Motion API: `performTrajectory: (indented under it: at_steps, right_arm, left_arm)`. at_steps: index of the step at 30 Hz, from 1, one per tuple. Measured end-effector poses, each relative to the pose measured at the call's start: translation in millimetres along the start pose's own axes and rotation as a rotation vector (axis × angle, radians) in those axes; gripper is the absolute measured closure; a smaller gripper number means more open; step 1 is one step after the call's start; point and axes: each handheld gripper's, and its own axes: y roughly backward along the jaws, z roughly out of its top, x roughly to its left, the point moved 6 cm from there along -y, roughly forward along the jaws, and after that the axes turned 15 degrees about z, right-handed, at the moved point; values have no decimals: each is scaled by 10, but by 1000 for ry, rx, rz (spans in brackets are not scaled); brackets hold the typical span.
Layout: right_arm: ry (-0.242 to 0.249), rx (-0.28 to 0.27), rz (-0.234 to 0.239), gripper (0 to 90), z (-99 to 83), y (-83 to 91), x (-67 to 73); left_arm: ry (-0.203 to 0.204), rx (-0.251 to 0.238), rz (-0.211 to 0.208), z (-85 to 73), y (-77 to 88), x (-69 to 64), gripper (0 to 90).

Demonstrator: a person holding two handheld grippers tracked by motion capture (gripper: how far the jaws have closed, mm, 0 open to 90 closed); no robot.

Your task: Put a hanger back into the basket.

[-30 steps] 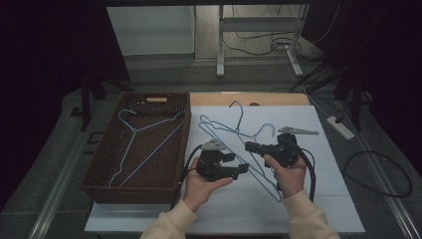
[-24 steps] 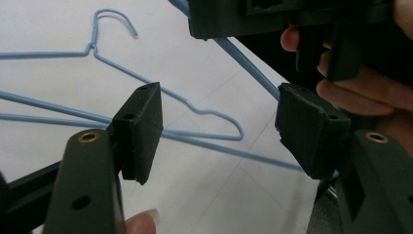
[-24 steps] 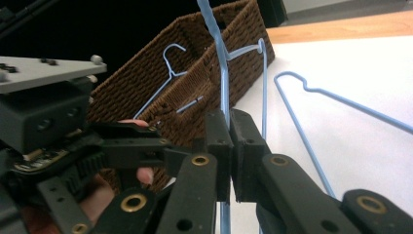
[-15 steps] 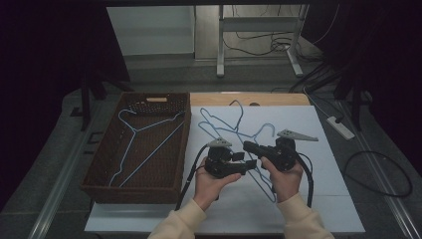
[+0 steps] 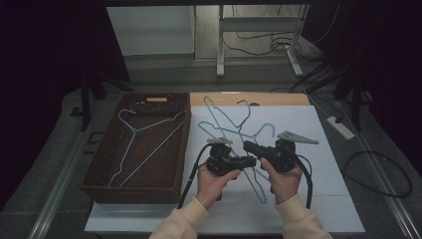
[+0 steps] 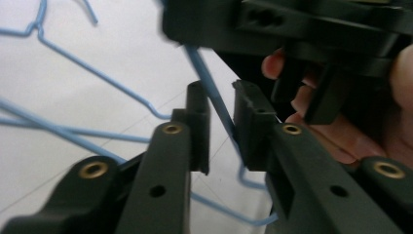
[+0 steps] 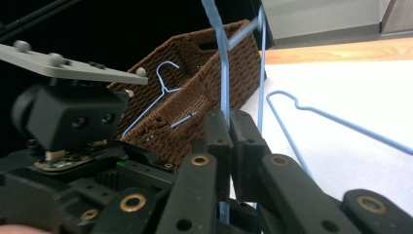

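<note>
High view: the person's two hands meet low on the white sheet (image 5: 318, 124), grippers nose to nose. Left gripper (image 5: 247, 161) points toward 3 o'clock, right gripper (image 5: 250, 146) toward 9 o'clock. Between them runs the wire of a blue hanger (image 5: 257, 181), one of a tangle of hangers (image 5: 224, 124) spreading to 12 o'clock of the hands. Basket (image 5: 104, 169) sits at 9 o'clock of the hands, just beside the sheet, with another blue hanger in it (image 5: 144, 144). Finger state is too small to tell from up here.

Left gripper view: left gripper (image 6: 221, 122) has the hanger wire (image 6: 214, 97) running between its two pads, slanting from 12 down toward 5 o'clock. The jaws have just been closing in on it. A narrow gap remains; the wire lies against the right-hand pad (image 6: 248, 122), and a sliver of white shows between it and the left-hand pad. Not clamped yet, by the look. The right gripper's body and the fingers holding it crowd the 1 to 3 o'clock corner. More blue wire (image 6: 87, 68) lies on the sheet at 9 to 11 o'clock.

Right gripper view: right gripper (image 7: 229, 141) has its pads pressed together on the hanger wire (image 7: 221, 73), which rises straight toward 12 o'clock from between them. Firm clamp. The left gripper's body (image 7: 68, 117) with its grey plate is at 9 o'clock. Basket (image 7: 195, 63) stands behind, at 11 o'clock, the hanger inside (image 7: 160, 92) showing. One hanger (image 7: 331, 119) lies flat on the sheet at 3 o'clock.
</note>
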Motion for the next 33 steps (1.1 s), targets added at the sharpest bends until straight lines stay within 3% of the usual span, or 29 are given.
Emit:
performTrajectory:
  at_steps: [4,12,17,22,28,33]
  right_arm:
    - [26,-6,1,873,39,42,32]
    - [107,12,25,852,79,25,158]
    - [138,4,66,726,134,69,195]
    - [170,20,78,567,136,135,185]
    - [191,33,82,474,103,246,137]
    - [181,41,63,455,63,359,46]
  left_arm:
    - [9,17,20,8,47,49,870]
    - [-13,60,39,8,219,39,872]
    - [-15,88,44,12,350,98,872]
    - [-41,121,43,5,427,98,871]
    - [-84,152,32,27,580,86,871]
    - [-110,171,34,62,705,114,871]
